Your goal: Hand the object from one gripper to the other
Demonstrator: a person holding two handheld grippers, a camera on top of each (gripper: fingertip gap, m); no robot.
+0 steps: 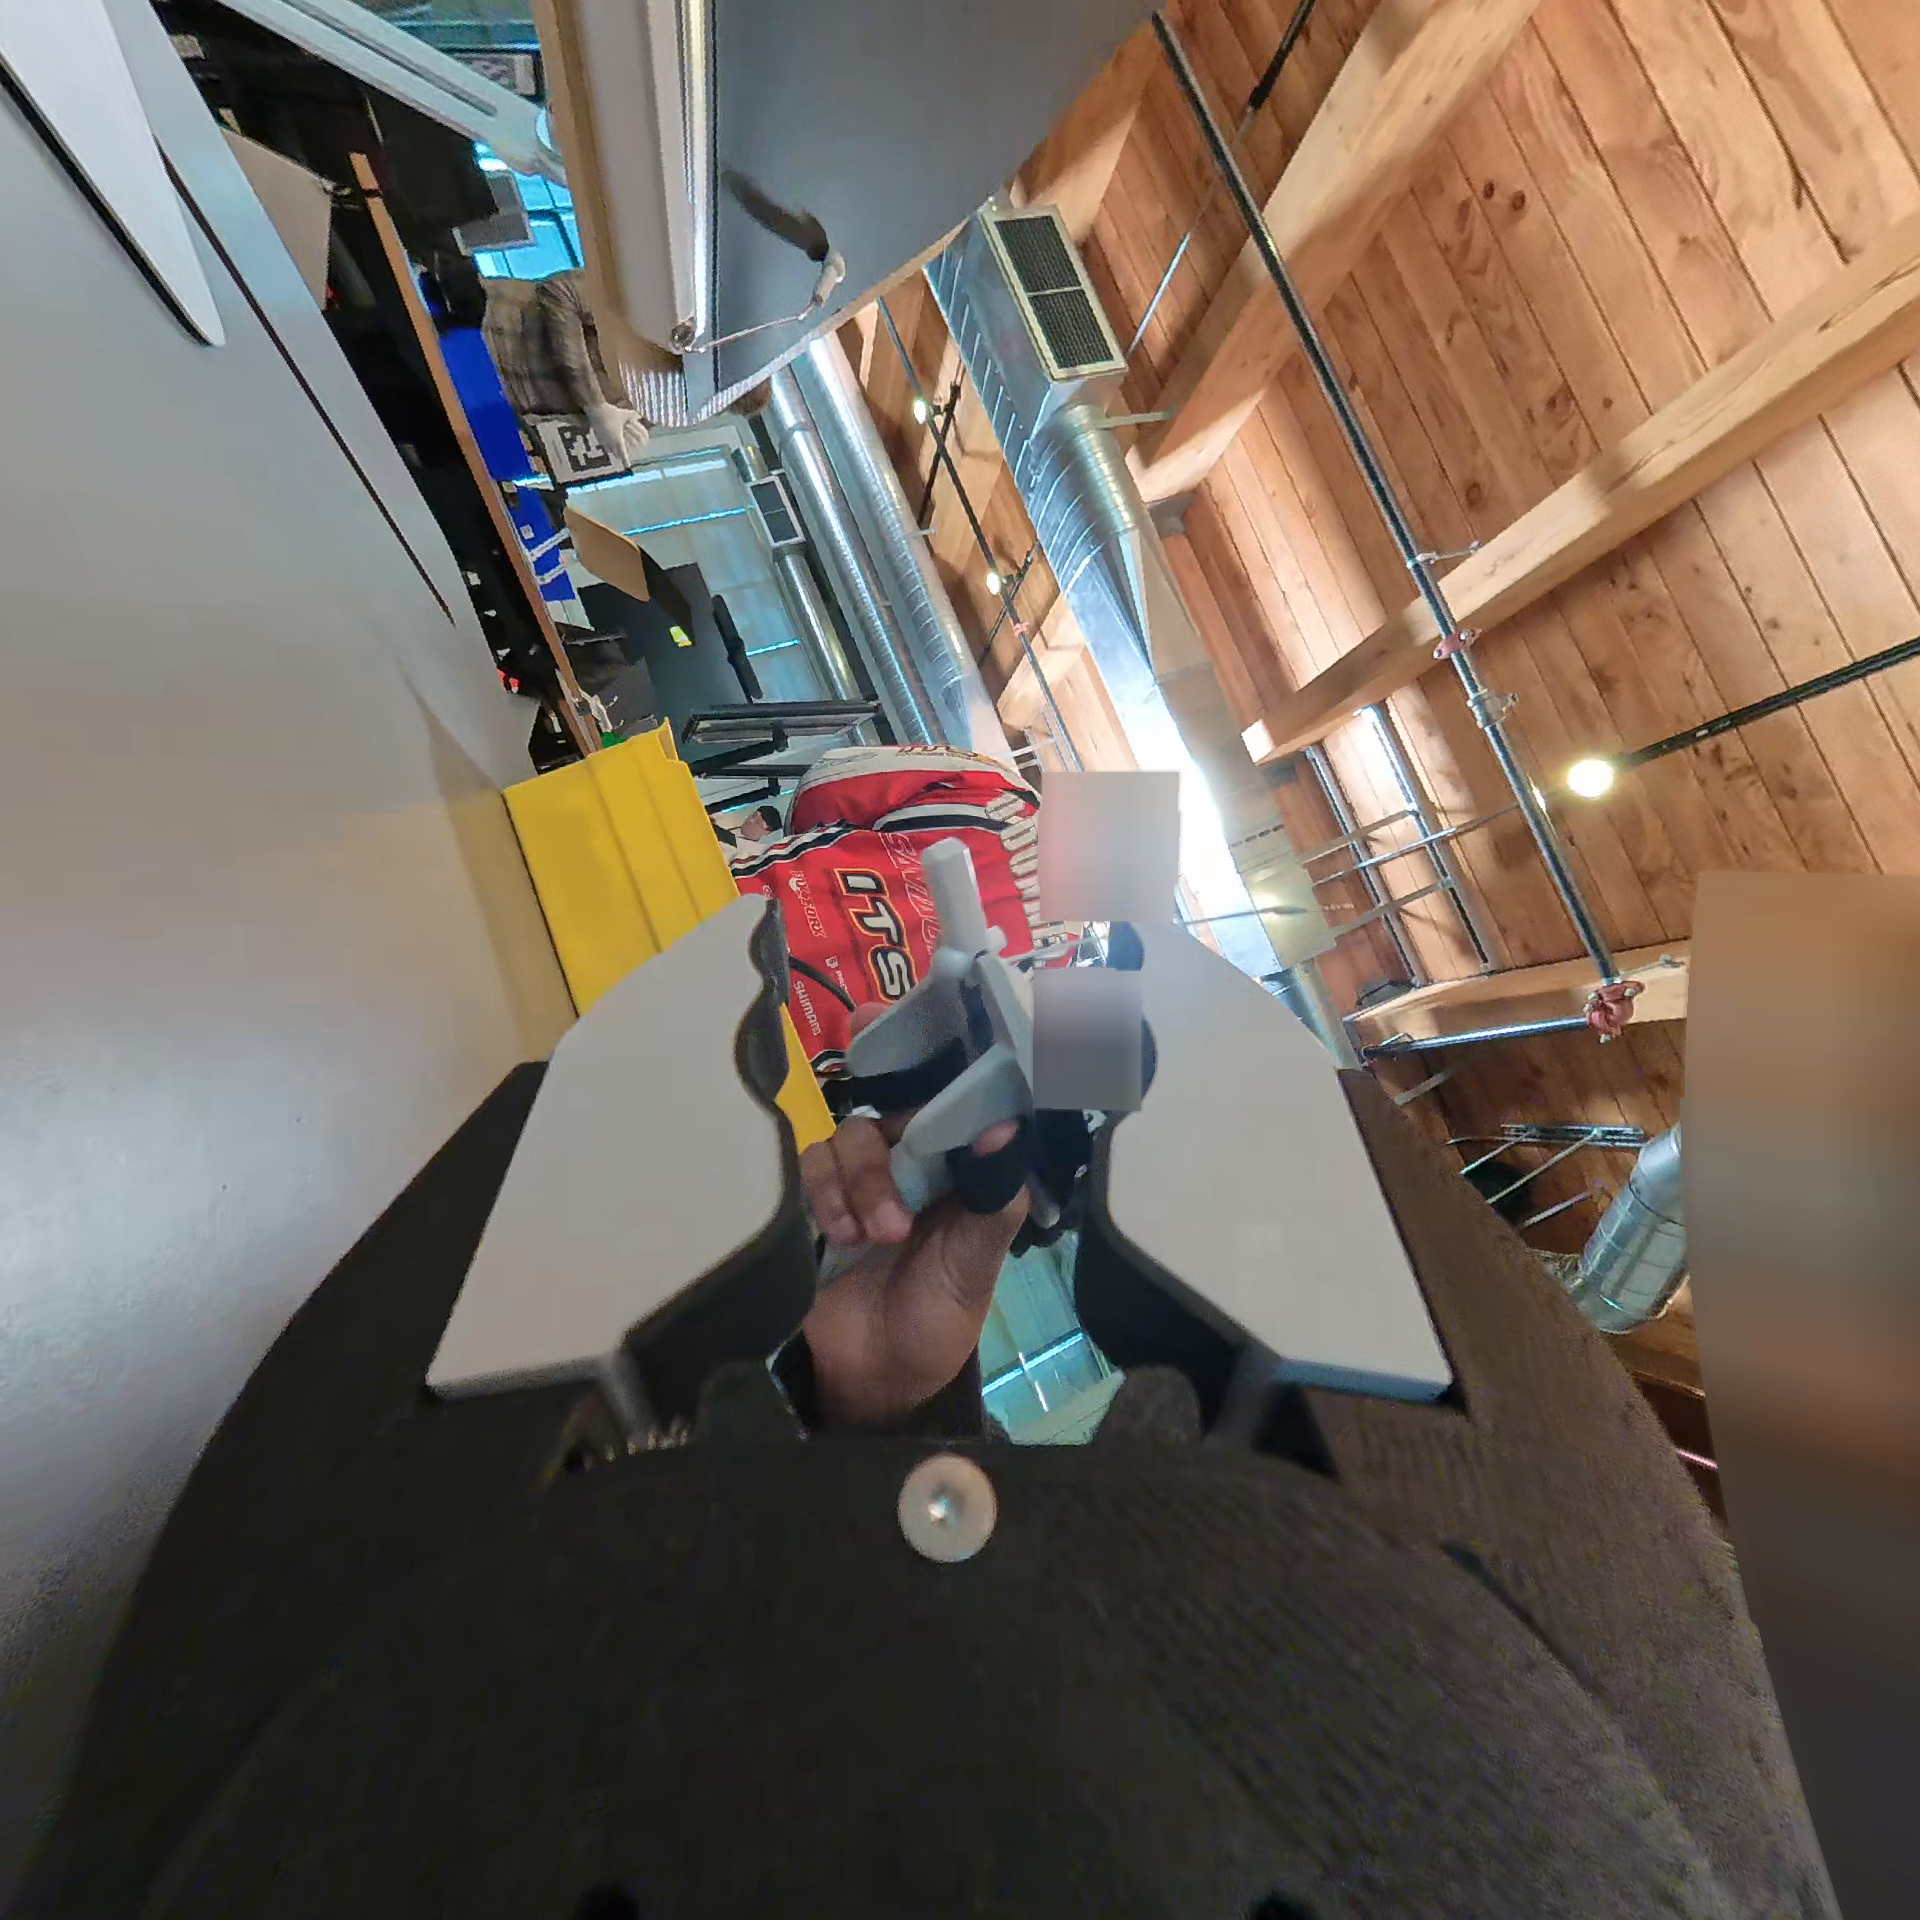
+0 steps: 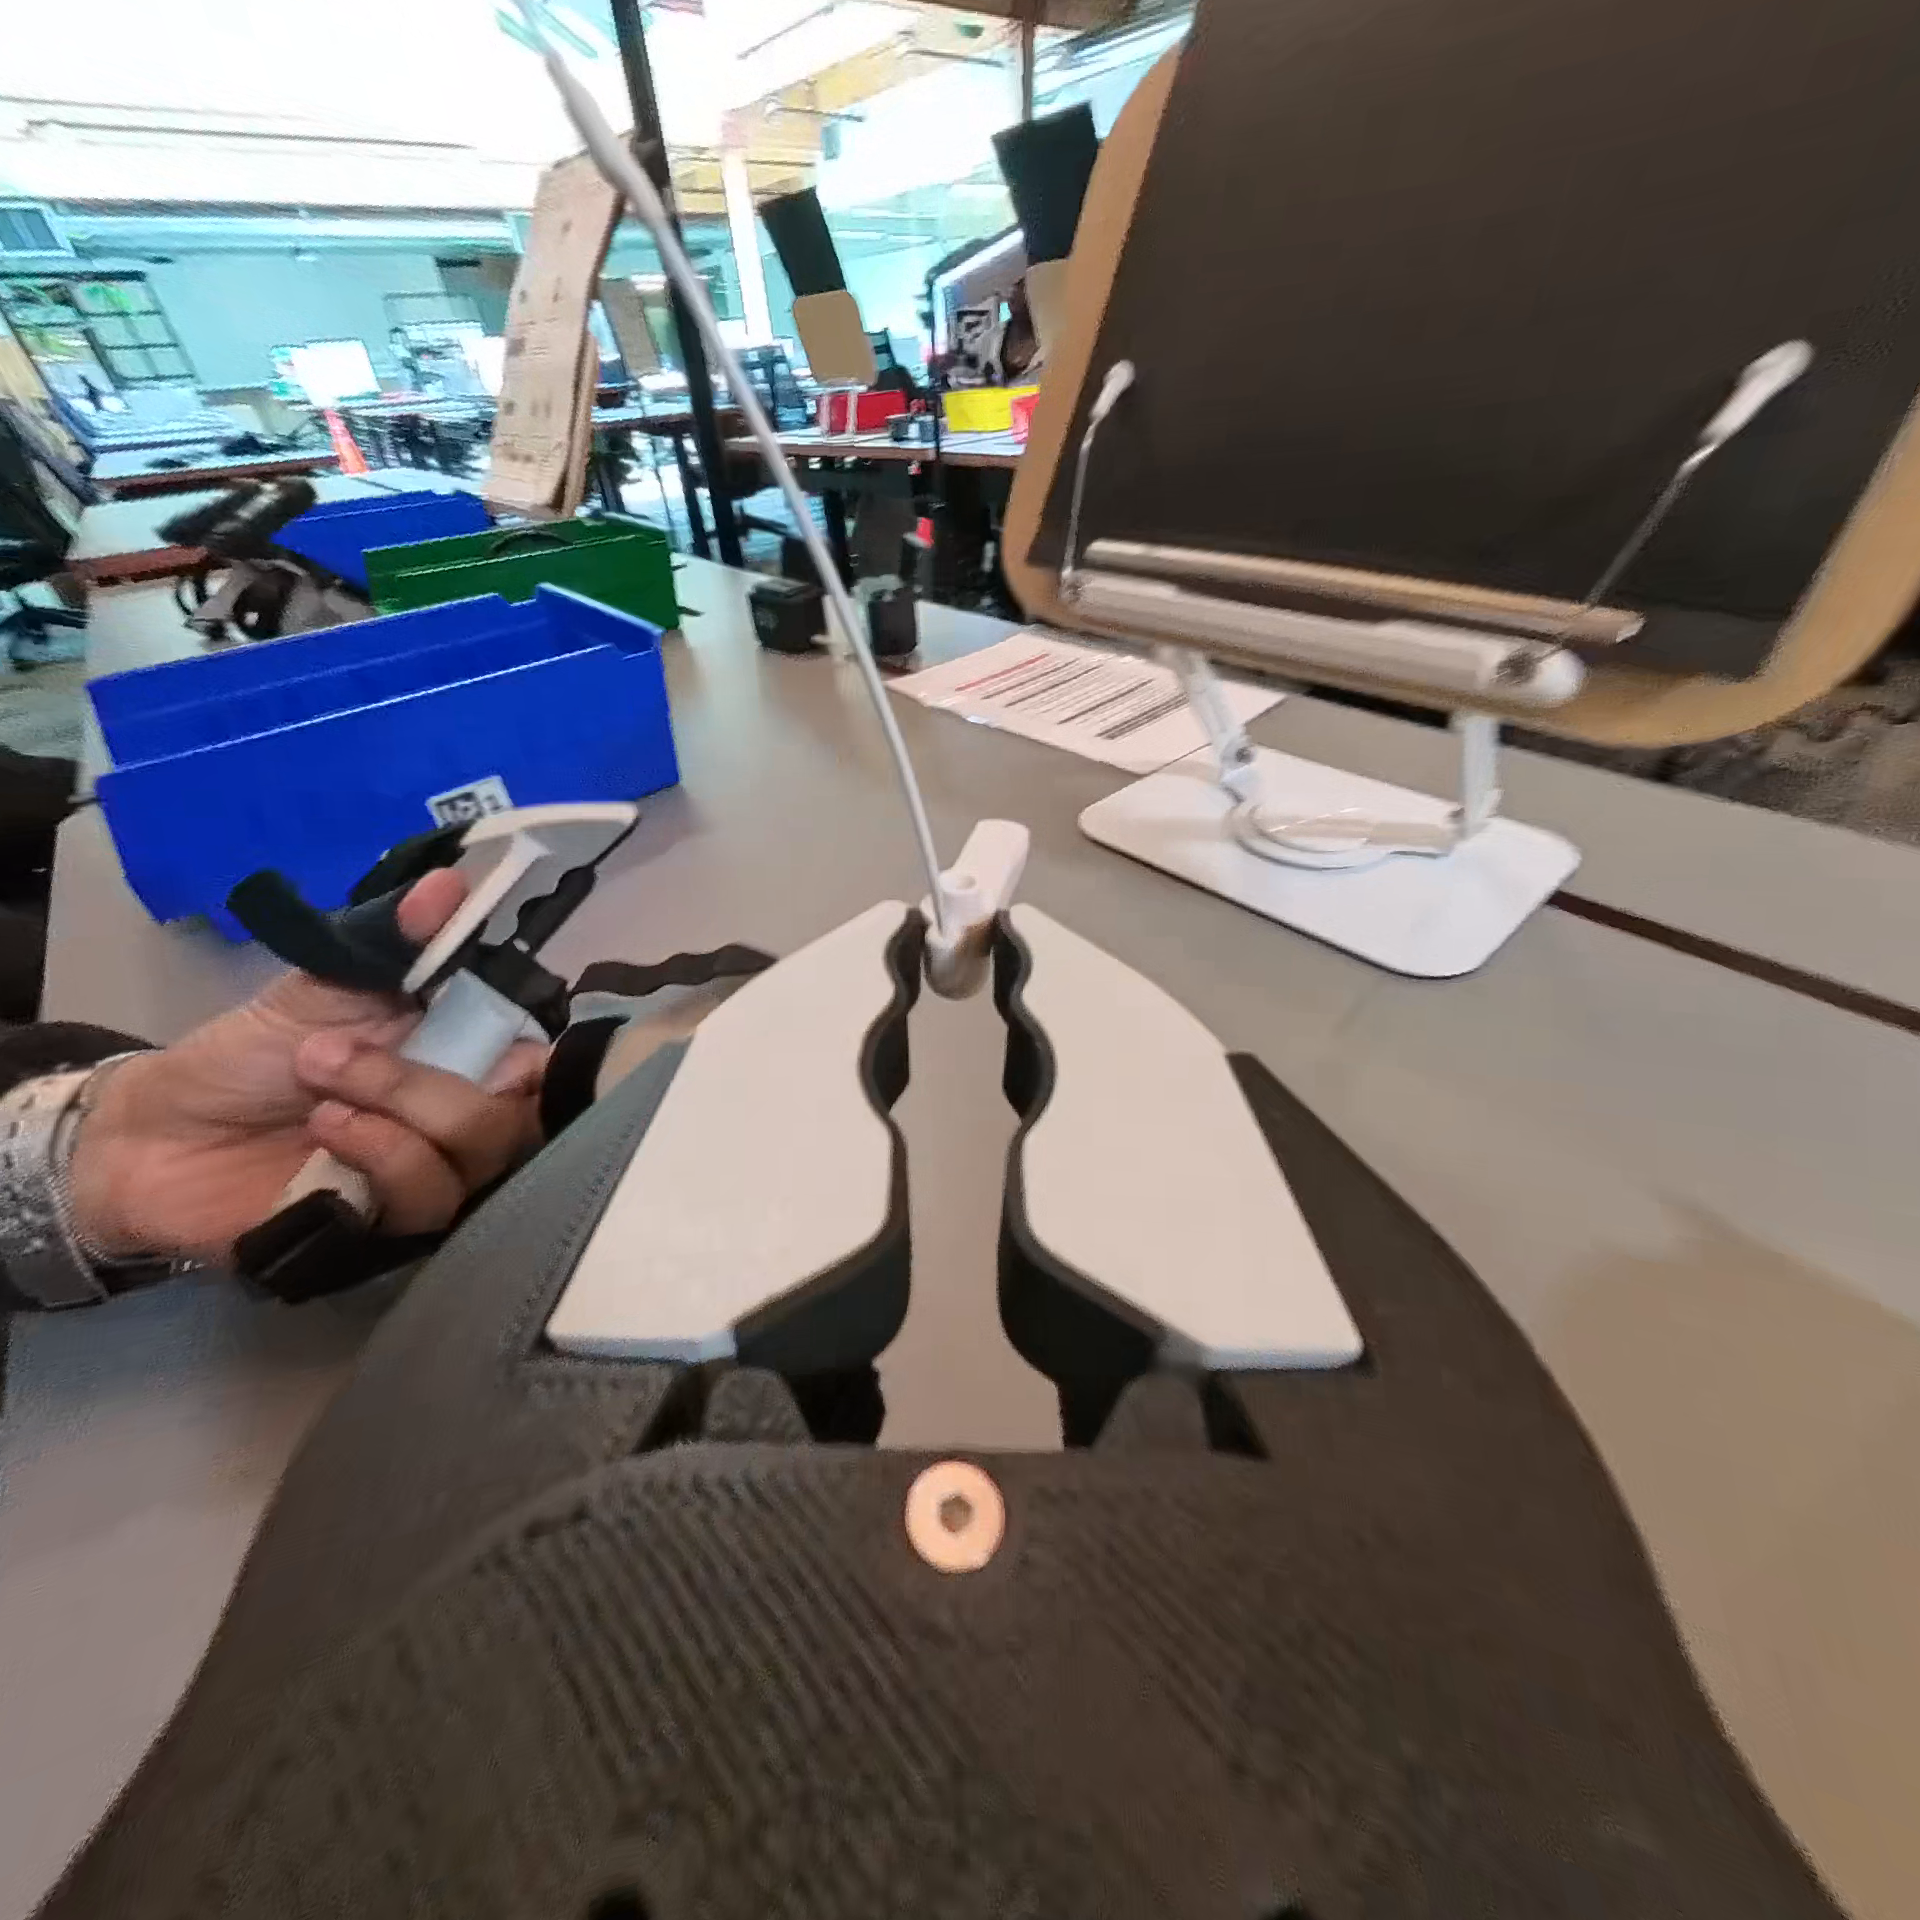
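White cable (image 2: 727,364): its plug end is pinched at the right gripper's (image 2: 958,951) fingertips, above the grey table (image 2: 1558,1195).
Left gripper (image 1: 940,997): fingers spread, nothing between them.
Blue bin (image 2: 384,727): beyond, on the table.

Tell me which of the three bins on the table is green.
The middle bin: it stands between the near blue bin, closest to the left gripper, and the far blue bin behind it.

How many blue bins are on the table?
2: one blue bin near the table's left edge, another blue bin farther back beside the green box; more may be hidden.
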